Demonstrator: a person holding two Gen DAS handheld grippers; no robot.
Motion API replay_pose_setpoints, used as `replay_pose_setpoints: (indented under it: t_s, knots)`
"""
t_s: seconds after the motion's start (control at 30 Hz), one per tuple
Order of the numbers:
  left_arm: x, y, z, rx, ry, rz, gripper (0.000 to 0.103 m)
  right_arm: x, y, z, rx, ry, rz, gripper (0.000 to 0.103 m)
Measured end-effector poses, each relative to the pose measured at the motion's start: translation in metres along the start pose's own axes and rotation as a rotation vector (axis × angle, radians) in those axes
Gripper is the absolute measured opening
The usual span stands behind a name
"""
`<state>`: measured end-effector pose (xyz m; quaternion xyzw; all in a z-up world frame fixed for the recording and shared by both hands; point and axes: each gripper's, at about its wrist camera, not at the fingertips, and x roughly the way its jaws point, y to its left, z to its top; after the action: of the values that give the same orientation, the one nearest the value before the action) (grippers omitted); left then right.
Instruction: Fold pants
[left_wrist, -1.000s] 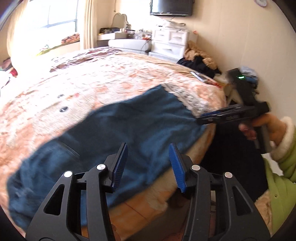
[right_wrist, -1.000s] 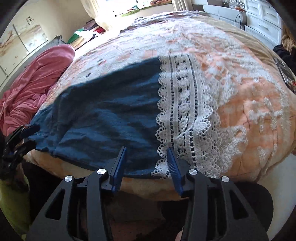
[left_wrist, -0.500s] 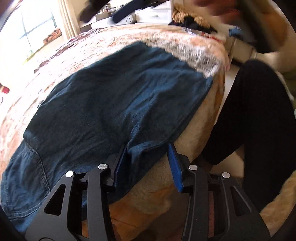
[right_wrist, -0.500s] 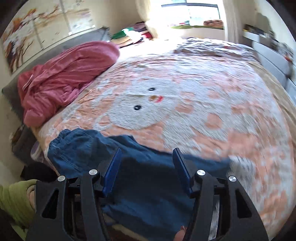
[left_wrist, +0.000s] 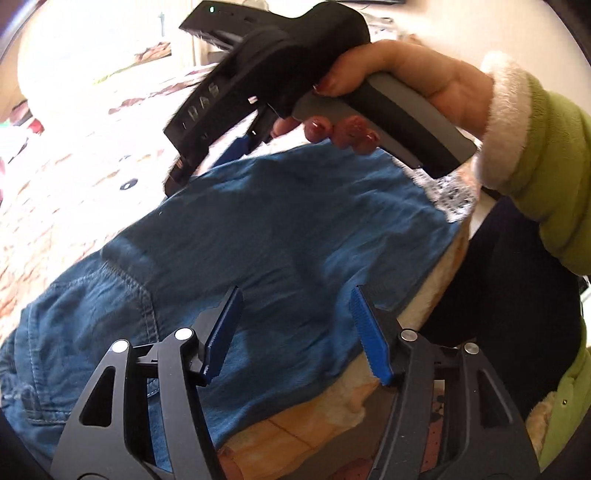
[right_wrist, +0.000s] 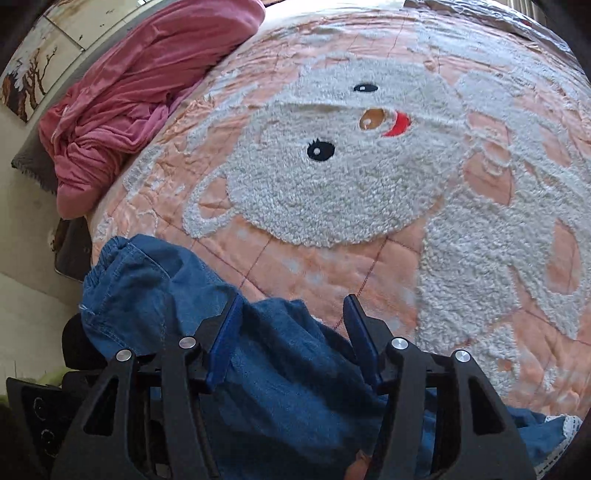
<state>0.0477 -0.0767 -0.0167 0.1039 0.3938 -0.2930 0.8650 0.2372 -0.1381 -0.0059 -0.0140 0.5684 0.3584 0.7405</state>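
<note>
Blue denim pants (left_wrist: 280, 243) with a white lace hem (left_wrist: 452, 194) lie flat along the near edge of the bed. My left gripper (left_wrist: 295, 332) is open, its blue pads just above the cloth near the bed edge, holding nothing. My right gripper (right_wrist: 291, 332) is open over the far edge of the pants (right_wrist: 280, 384), toward the elastic waistband (right_wrist: 122, 258). In the left wrist view the right gripper's body (left_wrist: 258, 70) shows above the pants, held by a hand; its fingertips are mostly hidden.
The bed has a peach quilt (right_wrist: 369, 269) with a white fluffy animal face (right_wrist: 332, 173). A pink blanket (right_wrist: 129, 99) is bunched at the far left. The person's black-clad leg (left_wrist: 509, 295) and green sleeve (left_wrist: 554, 177) stand right of the bed edge.
My right gripper has swung from the lace hem across to the far, waistband side of the pants. My left gripper has come down close over the near edge and stays open.
</note>
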Motion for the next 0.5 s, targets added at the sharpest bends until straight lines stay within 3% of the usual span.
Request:
replay_pose_setpoints:
  t_s: [0.03,0.07,0.17,0.3,0.4,0.5]
  knots:
    - [0.002,0.002,0.001,-0.015,0.005,-0.002,0.053,0.005,0.001,-0.002,0.001,0.014,0.017,0.02]
    - [0.004,0.003,0.002,-0.026,0.008,-0.002,0.054,0.008,0.004,-0.005,-0.004,0.018,0.046,0.012]
    - [0.012,0.009,0.002,-0.052,0.034,0.008,0.056,-0.001,0.016,-0.012,-0.033,-0.047,0.035,0.006]
    - [0.024,0.015,0.005,-0.103,0.069,0.021,0.056,-0.044,0.013,0.004,0.017,-0.271,-0.009,0.005]
    - [0.029,0.015,0.008,-0.116,0.077,0.024,0.058,-0.039,0.005,0.015,0.021,-0.297,-0.114,0.0]
    - [0.03,0.015,0.01,-0.109,0.078,0.034,0.059,-0.025,-0.015,0.017,0.084,-0.259,-0.094,0.0]
